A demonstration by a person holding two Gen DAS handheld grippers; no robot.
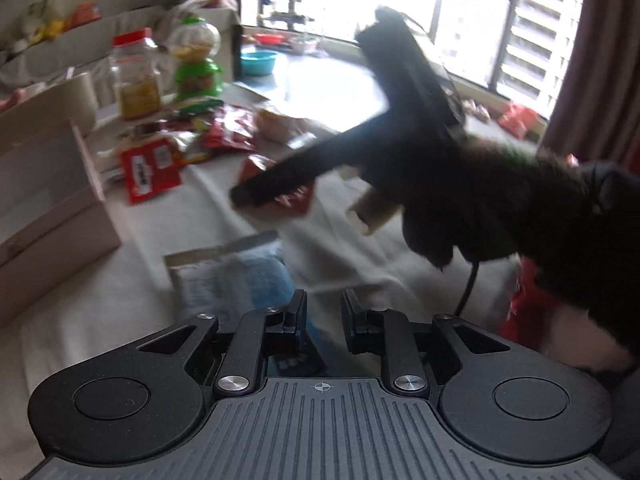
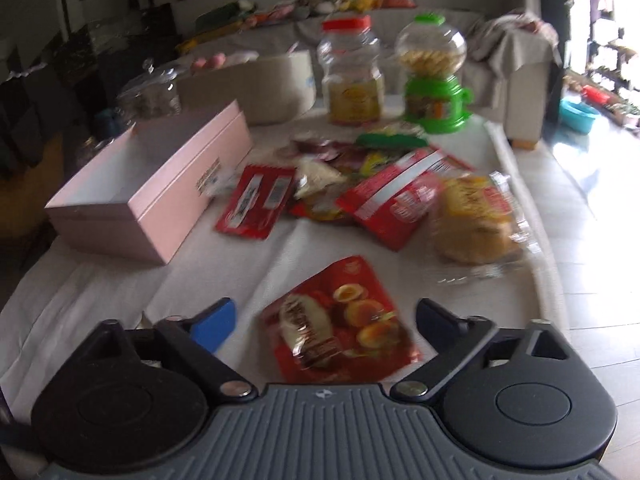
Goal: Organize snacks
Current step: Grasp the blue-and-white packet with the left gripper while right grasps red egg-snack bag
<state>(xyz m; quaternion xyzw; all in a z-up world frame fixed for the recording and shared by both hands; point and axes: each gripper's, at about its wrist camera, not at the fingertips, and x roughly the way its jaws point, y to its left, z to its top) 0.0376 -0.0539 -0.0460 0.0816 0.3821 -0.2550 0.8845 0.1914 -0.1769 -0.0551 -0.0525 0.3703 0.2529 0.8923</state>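
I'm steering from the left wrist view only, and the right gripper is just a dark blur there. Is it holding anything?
Observer: No. The right gripper is open. A red packet lies flat on the cloth between its jaws, not pinched.
Operator: Is there room in the pink box?
Observer: The part of the pink box interior that shows is bare white, with nothing visible in it.
Operator: Is there anything behind the box?
Observer: A lidded glass jar stands just behind it.
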